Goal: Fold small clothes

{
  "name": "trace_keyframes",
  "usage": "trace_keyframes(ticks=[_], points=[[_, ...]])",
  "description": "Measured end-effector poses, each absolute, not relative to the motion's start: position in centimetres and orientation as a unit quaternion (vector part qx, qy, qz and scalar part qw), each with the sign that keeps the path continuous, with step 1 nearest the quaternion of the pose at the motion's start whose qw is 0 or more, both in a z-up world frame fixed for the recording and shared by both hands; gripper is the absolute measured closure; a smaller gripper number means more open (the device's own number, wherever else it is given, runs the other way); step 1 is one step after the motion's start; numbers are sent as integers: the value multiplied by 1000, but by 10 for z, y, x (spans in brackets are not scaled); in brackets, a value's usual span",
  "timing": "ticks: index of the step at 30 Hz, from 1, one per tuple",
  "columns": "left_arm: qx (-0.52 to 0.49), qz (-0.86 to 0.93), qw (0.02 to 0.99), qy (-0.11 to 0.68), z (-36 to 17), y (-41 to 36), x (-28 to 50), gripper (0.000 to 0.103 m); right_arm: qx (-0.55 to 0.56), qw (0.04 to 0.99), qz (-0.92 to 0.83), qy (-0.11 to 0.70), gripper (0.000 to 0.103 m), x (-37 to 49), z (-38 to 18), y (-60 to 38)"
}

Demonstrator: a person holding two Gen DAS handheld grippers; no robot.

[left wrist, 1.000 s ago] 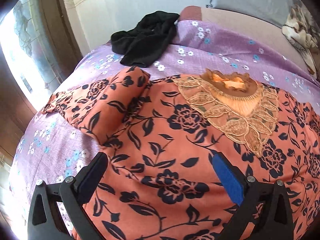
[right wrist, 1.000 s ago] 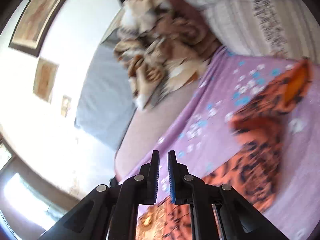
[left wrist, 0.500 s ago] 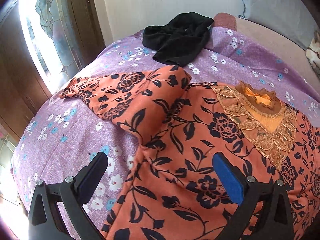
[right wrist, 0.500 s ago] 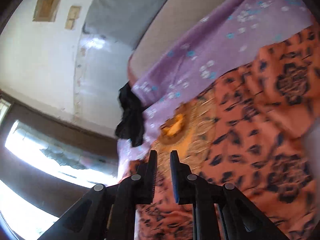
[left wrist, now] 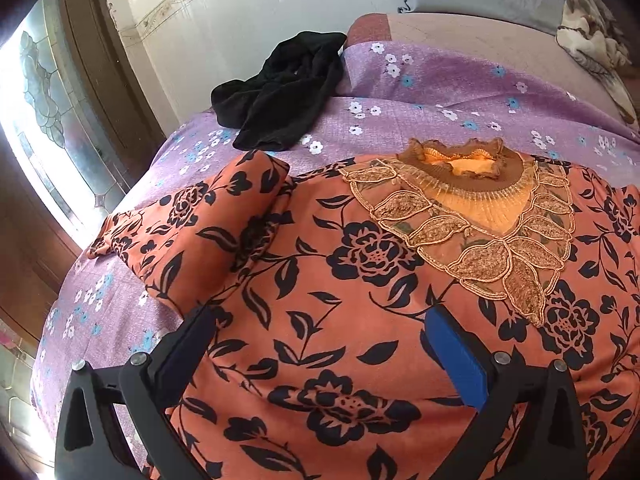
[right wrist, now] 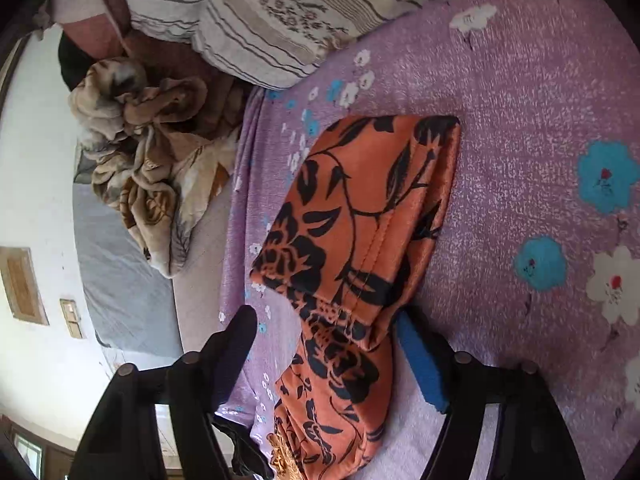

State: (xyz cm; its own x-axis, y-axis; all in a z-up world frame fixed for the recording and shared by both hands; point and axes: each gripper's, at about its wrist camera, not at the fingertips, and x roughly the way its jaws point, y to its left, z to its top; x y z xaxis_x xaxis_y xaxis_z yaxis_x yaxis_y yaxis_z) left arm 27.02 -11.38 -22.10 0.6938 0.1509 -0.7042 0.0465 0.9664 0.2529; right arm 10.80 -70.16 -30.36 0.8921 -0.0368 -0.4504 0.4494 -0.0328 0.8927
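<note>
An orange top with black flowers lies spread on the purple flowered bedsheet, its gold lace collar facing up. Its left sleeve lies out to the left. My left gripper is open just above the garment's body. In the right wrist view the other sleeve lies flat on the sheet. My right gripper is open with its fingers on either side of that sleeve near the shoulder.
A crumpled black garment lies at the far edge of the bed. A brown patterned blanket and a striped pillow lie by the head end. A window and a wall stand to the left.
My right gripper was shut and swinging through the air; now it is open and low over the sleeve. My left gripper shifted a little over the garment and stayed open.
</note>
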Motion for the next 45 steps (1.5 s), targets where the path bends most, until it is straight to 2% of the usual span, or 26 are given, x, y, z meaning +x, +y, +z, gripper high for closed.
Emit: trace_keyframes(ticks=[1,2,3,4,5,6,9,16,21,25,30,32,34,36,39,41,42,43,44,45], points=[[129,27,912,389,-222,-116,270,0,691,683,-184,148,37,111,-303,-704],[133,26,911,389,-223,-118,270,0,685,687,-194,144,46,113,-301,-707],[135,24,911,390,-224,-119,271,0,680,689,-205,140,60,115,-300,-709],[136,23,910,391,-225,-120,271,0,677,691,-212,138,68,113,-302,-712],[136,21,909,393,-225,-121,271,0,675,690,-221,140,81,111,-305,-715],[134,19,909,394,-225,-122,271,0,674,688,-230,140,89,108,-308,-716],[125,19,911,393,-220,-120,270,0,653,707,-246,110,94,97,-288,-714],[89,11,923,375,-194,-109,257,0,495,853,-148,67,95,114,-156,-644],[68,26,930,361,-178,-88,248,0,405,909,5,103,95,153,-97,-530],[38,45,929,366,-172,-61,249,0,364,906,138,165,95,194,-91,-421],[0,93,928,360,-165,-23,254,0,395,830,267,290,91,248,-123,-329],[-25,95,924,369,-165,-12,257,0,407,817,285,293,87,254,-127,-320],[-44,88,921,377,-166,-6,258,0,422,819,273,279,71,252,-129,-327],[-48,78,918,385,-168,-7,259,0,441,817,260,265,8,241,-129,-342],[-43,45,917,394,-171,-18,261,0,432,849,206,226,7,216,-120,-370],[-44,18,913,405,-174,-26,263,0,413,861,167,247,8,204,-117,-383],[-48,2,910,413,-177,-28,263,4,412,862,142,259,12,197,-124,-390],[-53,-14,905,422,-180,-30,265,19,412,862,125,268,16,190,-132,-398],[-61,-28,900,432,-183,-29,267,31,413,860,113,277,26,185,-143,-406],[-71,-40,893,443,-187,-26,270,57,415,857,100,288,34,178,-154,-413]])
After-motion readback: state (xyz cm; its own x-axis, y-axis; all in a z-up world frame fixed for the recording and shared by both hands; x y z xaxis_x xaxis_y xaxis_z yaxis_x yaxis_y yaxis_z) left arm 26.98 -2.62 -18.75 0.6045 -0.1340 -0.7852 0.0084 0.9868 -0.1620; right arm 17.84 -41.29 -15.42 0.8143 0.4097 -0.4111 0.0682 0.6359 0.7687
